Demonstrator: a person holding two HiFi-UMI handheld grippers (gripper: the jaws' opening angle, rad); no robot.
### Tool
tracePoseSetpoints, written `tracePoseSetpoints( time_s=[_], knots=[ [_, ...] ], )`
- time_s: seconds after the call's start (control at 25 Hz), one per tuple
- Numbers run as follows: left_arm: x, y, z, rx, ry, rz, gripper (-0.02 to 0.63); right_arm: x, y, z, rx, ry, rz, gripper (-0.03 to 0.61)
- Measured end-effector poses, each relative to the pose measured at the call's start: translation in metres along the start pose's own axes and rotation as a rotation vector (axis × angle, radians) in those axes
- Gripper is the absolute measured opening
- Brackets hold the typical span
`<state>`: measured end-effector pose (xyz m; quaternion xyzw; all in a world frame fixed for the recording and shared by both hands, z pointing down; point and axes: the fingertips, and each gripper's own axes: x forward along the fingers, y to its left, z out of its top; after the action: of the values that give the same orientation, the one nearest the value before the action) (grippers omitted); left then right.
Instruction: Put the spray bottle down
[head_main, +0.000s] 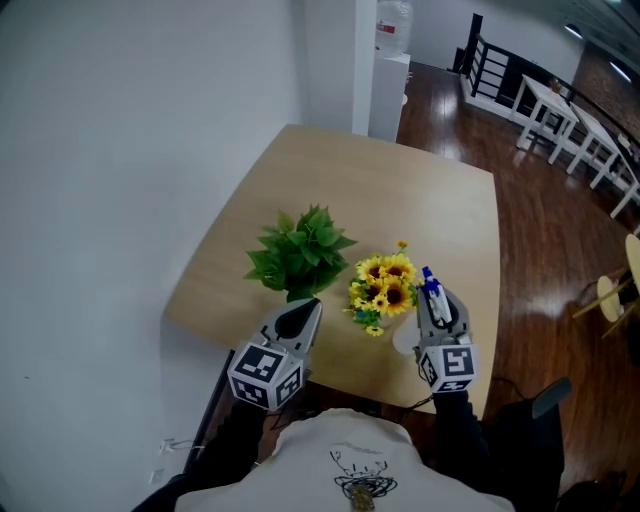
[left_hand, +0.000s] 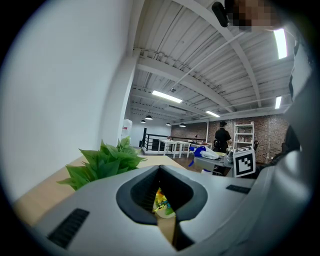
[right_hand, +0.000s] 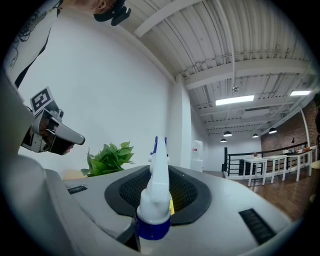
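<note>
Head view: the spray bottle (head_main: 434, 298) stands upright just beside the sunflowers (head_main: 385, 285), near the table's (head_main: 440, 190) front edge; left gripper view: the left gripper (left_hand: 160, 167) is closed and empty; right gripper view: the right gripper (right_hand: 161, 169) has its jaws opening, with the bottle's neck between them.

Leafy plant (head_main: 300, 252) beside sunflowers (head_main: 384, 285) (yellow blooms) on wooden table (head_main: 400, 190).

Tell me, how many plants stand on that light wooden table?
2. A green leafy plant stands on the light wooden table near its front edge; a bunch of yellow sunflowers just right of it. No others show.
</note>
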<state>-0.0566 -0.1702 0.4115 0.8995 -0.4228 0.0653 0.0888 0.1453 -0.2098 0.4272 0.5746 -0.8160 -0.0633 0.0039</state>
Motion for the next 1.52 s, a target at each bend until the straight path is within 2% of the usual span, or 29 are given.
tracePoseSetpoints(
  time_s=[0.2, 0.24, 0.32, 0.4, 0.44, 0.52, 0.6, 0.72, 0.84, 0.96, 1.04, 1.16, 1.52],
  knots=[
    [-0.001, 0.0, 0.0, -0.002, -0.001, 0.001, -0.008, -0.001, 0.002, -0.002, 0.005, 0.008, 0.013, 0.11],
    [-0.001, 0.0, -0.001, -0.002, 0.001, 0.001, -0.008, -0.001, 0.002, -0.003, 0.006, 0.012, 0.012, 0.14],
    [0.0, 0.0, -0.002, -0.002, 0.003, 0.001, -0.008, -0.001, 0.002, -0.006, 0.01, 0.021, 0.015, 0.146],
    [0.0, 0.0, -0.003, -0.003, 0.004, 0.001, -0.008, -0.004, 0.002, -0.007, 0.017, 0.03, 0.017, 0.19],
    [0.0, 0.0, -0.003, -0.003, 0.004, 0.0, -0.008, -0.007, 0.002, -0.008, 0.02, 0.033, 0.019, 0.19],
    [0.001, 0.0, -0.003, -0.005, 0.005, 0.0, -0.008, -0.017, 0.002, -0.009, 0.027, 0.045, 0.021, 0.19],
    [0.001, -0.001, -0.004, -0.007, 0.007, 0.0, -0.008, -0.031, 0.001, -0.011, 0.033, 0.06, 0.018, 0.225],
    [0.003, -0.001, -0.005, -0.009, 0.01, -0.003, -0.008, -0.058, -0.001, -0.009, 0.055, 0.072, 0.018, 0.225],
    [0.006, 0.0, -0.005, -0.008, 0.009, -0.005, -0.008, -0.078, -0.01, 0.014, 0.104, 0.029, 0.012, 0.225],
    [0.008, -0.003, -0.001, -0.005, 0.001, -0.012, -0.008, -0.093, -0.03, 0.055, 0.126, -0.072, -0.039, 0.223],
    [0.009, -0.005, 0.003, -0.002, -0.005, -0.018, -0.008, -0.096, -0.04, 0.076, 0.106, -0.12, -0.07, 0.119],
    [0.01, -0.008, 0.005, 0.0, -0.013, -0.028, -0.008, -0.09, -0.043, 0.084, 0.068, -0.123, -0.086, -0.005],
    [0.003, -0.009, 0.003, -0.002, -0.012, -0.02, -0.008, -0.067, -0.062, 0.105, 0.104, -0.154, -0.179, -0.008]
  ],
)
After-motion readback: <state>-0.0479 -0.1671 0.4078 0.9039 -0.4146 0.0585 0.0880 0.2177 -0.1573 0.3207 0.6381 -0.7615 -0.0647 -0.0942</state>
